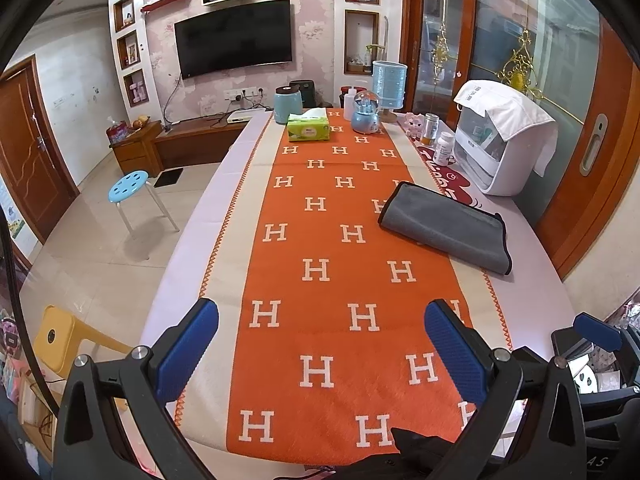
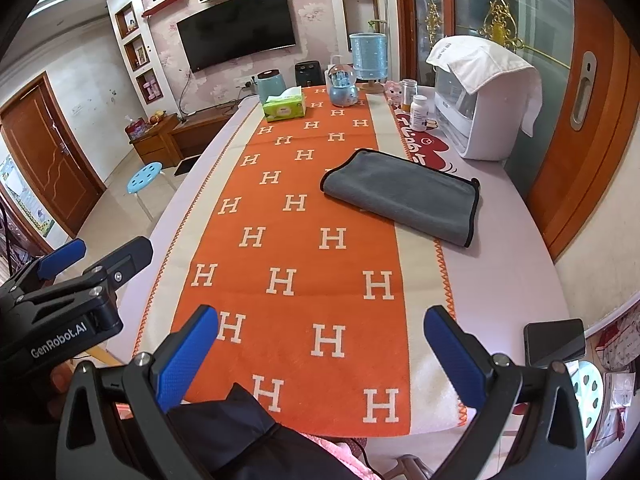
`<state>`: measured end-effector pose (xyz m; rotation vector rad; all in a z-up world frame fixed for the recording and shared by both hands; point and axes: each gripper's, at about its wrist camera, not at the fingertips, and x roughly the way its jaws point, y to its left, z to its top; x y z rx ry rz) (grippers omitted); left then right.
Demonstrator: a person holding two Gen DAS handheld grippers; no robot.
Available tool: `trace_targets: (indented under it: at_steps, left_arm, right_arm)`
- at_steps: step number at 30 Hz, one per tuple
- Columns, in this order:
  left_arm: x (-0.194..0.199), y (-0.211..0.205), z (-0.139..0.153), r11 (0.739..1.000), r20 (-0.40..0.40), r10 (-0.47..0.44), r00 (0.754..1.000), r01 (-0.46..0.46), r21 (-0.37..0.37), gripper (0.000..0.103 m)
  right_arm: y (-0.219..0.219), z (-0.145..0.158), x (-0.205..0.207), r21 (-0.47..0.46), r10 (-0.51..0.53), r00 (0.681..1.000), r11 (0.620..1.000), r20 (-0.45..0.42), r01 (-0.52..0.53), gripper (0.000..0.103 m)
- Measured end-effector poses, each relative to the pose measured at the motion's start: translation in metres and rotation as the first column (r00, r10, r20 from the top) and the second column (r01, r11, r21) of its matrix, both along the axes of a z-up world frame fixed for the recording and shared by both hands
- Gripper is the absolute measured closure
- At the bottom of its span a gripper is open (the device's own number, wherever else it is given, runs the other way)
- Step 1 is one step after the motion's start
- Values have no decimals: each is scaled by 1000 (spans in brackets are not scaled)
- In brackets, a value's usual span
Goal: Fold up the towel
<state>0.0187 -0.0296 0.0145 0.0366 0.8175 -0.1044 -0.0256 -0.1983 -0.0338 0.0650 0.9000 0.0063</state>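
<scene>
A grey towel (image 1: 446,226) with black trim lies folded on the right side of the table, half on the orange H-patterned runner (image 1: 340,272). It also shows in the right wrist view (image 2: 404,194). My left gripper (image 1: 320,344) is open and empty, held above the near end of the runner (image 2: 304,264), well short of the towel. My right gripper (image 2: 320,348) is open and empty, also near the front edge. The left gripper shows at the left of the right wrist view (image 2: 92,256).
At the far end stand a green tissue box (image 1: 308,128), a blue jar (image 1: 287,100), a snow globe (image 1: 365,114), a blue lamp (image 1: 389,82) and pill bottles (image 1: 444,148). A white appliance (image 1: 500,152) stands right. A dark phone (image 2: 554,338) lies at the near right edge.
</scene>
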Motion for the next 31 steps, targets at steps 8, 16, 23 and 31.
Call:
trace_targets:
  at_steps: [8, 16, 23, 31]
  left_arm:
    - [1, -2, -1, 1000, 0, 1, 1000, -1, 1, 0]
    - [8, -6, -3, 1000, -3, 0, 1000, 0, 4, 0]
    - [8, -6, -3, 1000, -3, -1, 1000, 1, 4, 0]
    - [7, -6, -4, 1000, -5, -2, 1000, 2, 1, 0]
  right_arm:
    - [-2, -1, 2, 2, -2, 1000, 1000, -2, 2, 0]
    - [-1, -3, 4, 2, 2, 1000, 1000, -7, -2, 0]
    - [1, -7, 7, 4, 8, 1000, 1000, -16, -8, 0]
    - [1, -7, 8, 5, 7, 1000, 1000, -20, -7, 0]
